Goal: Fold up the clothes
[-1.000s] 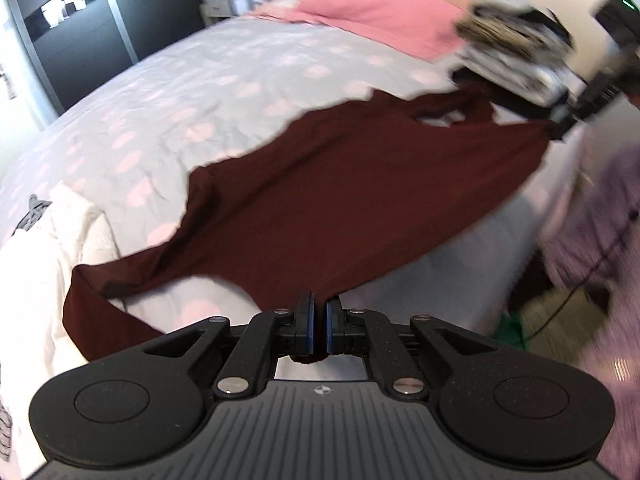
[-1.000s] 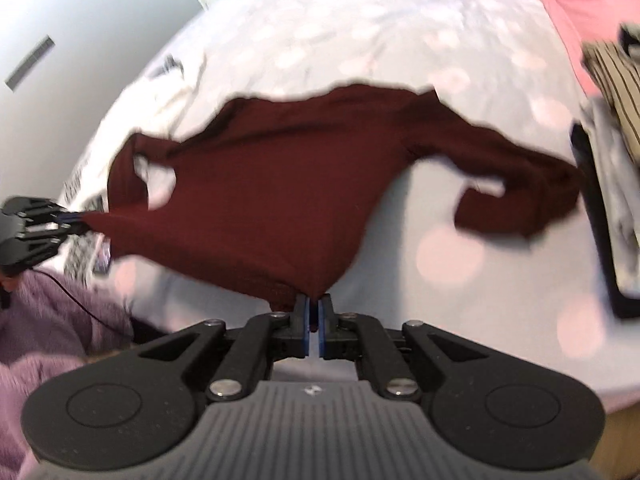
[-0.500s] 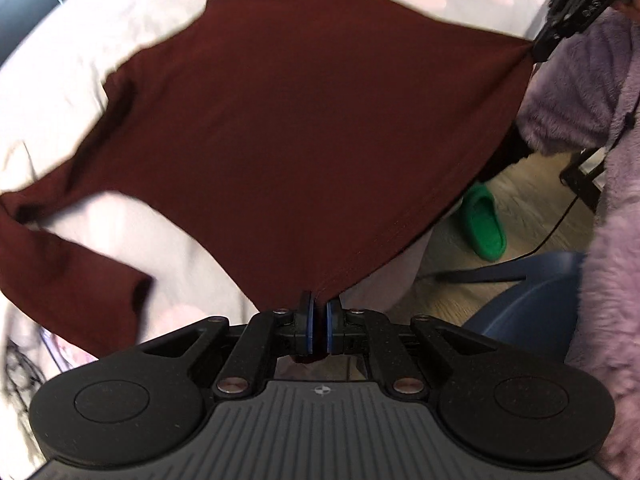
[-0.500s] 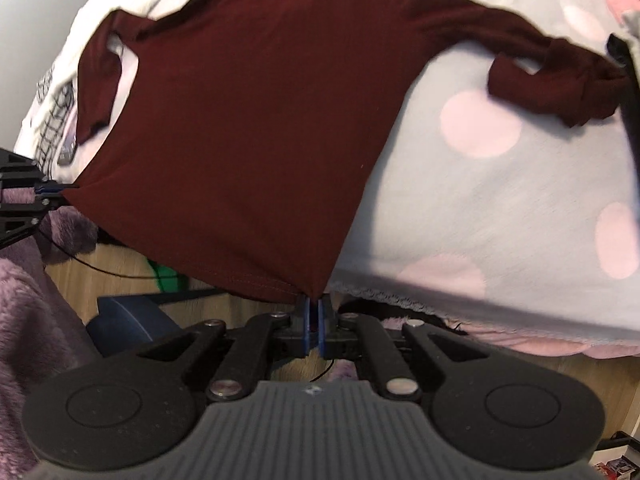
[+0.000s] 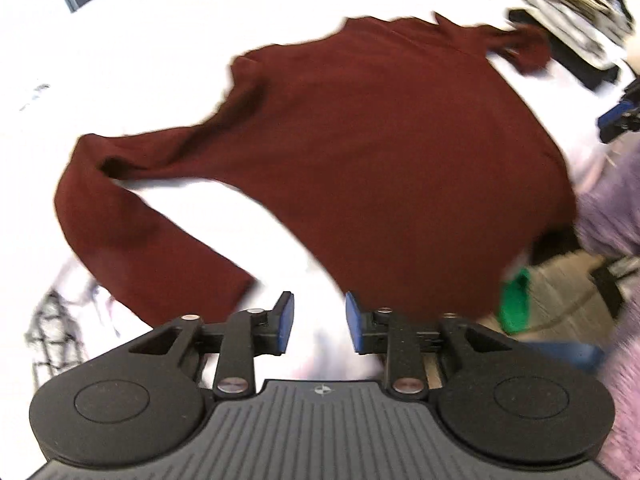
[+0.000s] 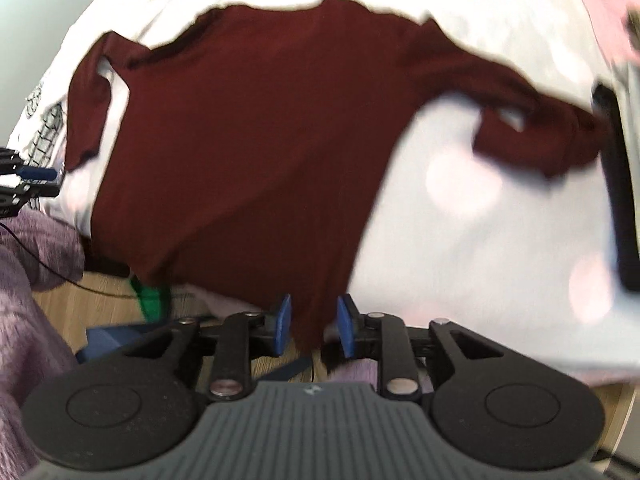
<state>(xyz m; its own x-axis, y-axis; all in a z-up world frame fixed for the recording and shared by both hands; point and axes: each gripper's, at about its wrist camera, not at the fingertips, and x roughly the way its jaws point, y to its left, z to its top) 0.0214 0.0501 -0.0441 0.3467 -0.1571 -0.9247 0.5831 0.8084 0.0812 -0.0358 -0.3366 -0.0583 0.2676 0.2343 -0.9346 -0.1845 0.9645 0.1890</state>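
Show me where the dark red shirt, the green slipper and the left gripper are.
dark red shirt [image 5: 380, 152], left wrist view, middle of the body.
green slipper [image 5: 516, 304], left wrist view, its upper part.
left gripper [image 5: 319, 322], left wrist view, between the open blue pads.

Left gripper [image 5: 319, 322] at bottom, blue pads [image 5: 285, 322] wide apart, nothing between them. Dark red shirt [image 5: 380, 152] lies spread flat on white bed [image 5: 160, 32]. One long sleeve [image 5: 132, 216] bends back toward gripper. Shirt's bottom edge hangs over bed side. Pile of clothes [image 5: 576, 8] at top right, blurry. Right gripper [image 5: 620, 114] peeks in at right edge. Fuzzy purple sleeve [image 5: 612, 216] there too. Green thing [image 5: 516, 304] on floor.
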